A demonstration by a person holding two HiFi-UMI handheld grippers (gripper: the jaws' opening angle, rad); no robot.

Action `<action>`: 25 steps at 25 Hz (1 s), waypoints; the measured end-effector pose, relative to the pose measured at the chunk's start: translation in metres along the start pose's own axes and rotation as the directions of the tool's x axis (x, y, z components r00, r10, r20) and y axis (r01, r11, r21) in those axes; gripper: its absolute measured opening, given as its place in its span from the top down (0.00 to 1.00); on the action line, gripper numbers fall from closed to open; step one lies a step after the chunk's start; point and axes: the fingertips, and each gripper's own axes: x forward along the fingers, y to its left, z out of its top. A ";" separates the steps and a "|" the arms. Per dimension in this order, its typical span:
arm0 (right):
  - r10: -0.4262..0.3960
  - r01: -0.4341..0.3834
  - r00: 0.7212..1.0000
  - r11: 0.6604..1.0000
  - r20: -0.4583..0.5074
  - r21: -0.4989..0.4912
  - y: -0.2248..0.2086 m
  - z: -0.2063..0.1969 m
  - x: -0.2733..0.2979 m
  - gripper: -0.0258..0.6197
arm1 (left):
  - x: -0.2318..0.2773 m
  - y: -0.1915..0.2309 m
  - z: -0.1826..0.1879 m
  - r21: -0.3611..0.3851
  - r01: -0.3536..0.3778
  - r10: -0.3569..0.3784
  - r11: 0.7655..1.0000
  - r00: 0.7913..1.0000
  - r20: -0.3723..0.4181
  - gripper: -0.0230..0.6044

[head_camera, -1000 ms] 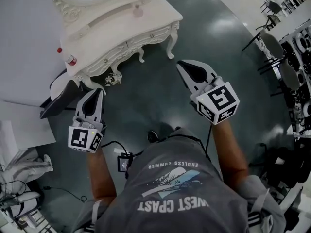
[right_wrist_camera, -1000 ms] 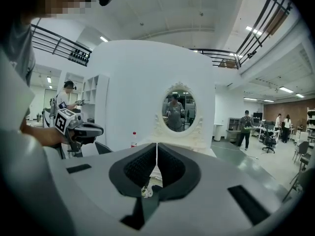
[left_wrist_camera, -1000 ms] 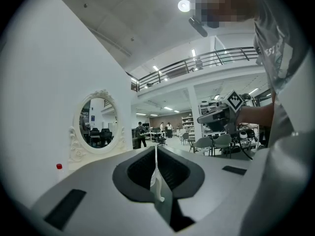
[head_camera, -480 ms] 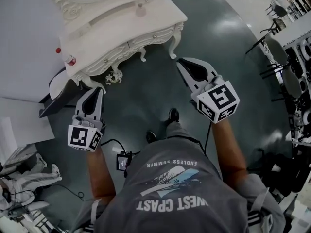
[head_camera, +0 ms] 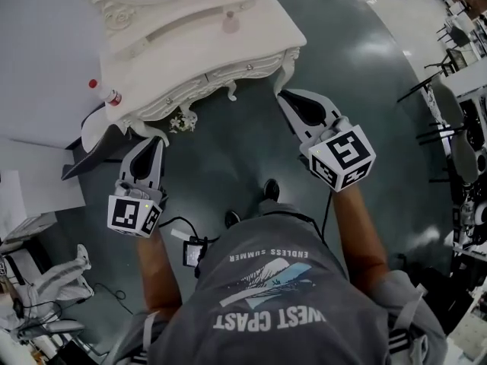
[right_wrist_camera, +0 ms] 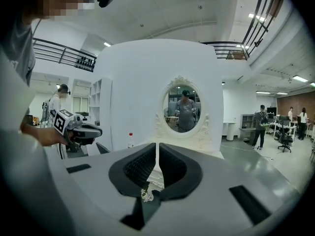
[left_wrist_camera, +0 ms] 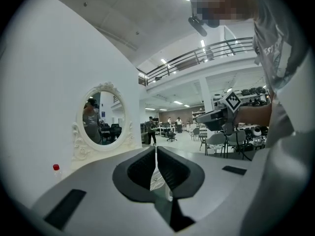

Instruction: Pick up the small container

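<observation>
Small container [head_camera: 230,23] sits on the white dressing table [head_camera: 179,52] at 12 o'clock in the head view, well apart from the left gripper [head_camera: 151,140] at 9 o'clock and the right gripper [head_camera: 282,96] at 2 o'clock. In the left gripper view the jaws are together with nothing between them, and a red-capped bottle [left_wrist_camera: 56,170] is at 8 o'clock. In the right gripper view the jaws are likewise together and empty, under an oval mirror [right_wrist_camera: 185,109] at 12 o'clock.

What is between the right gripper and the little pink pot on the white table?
Only bare white tabletop and its carved front edge, in the head view. The right gripper, jaws together, is short of the little pink pot.
</observation>
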 end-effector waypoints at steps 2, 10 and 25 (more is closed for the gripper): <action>0.017 -0.017 1.000 1.000 0.003 0.000 -0.011 0.001 0.005 0.91 | 0.009 -0.001 0.002 0.000 -0.018 0.018 1.000 1.000 -0.004 0.92; 0.068 -0.068 0.998 0.998 0.011 0.000 -0.050 -0.002 0.022 0.91 | 0.041 -0.006 0.000 0.002 -0.070 0.070 0.998 0.997 -0.022 0.92; 0.087 -0.088 0.996 0.996 0.021 0.034 -0.120 -0.014 0.009 0.91 | 0.102 -0.044 0.014 0.032 -0.081 0.082 0.996 0.996 -0.039 0.92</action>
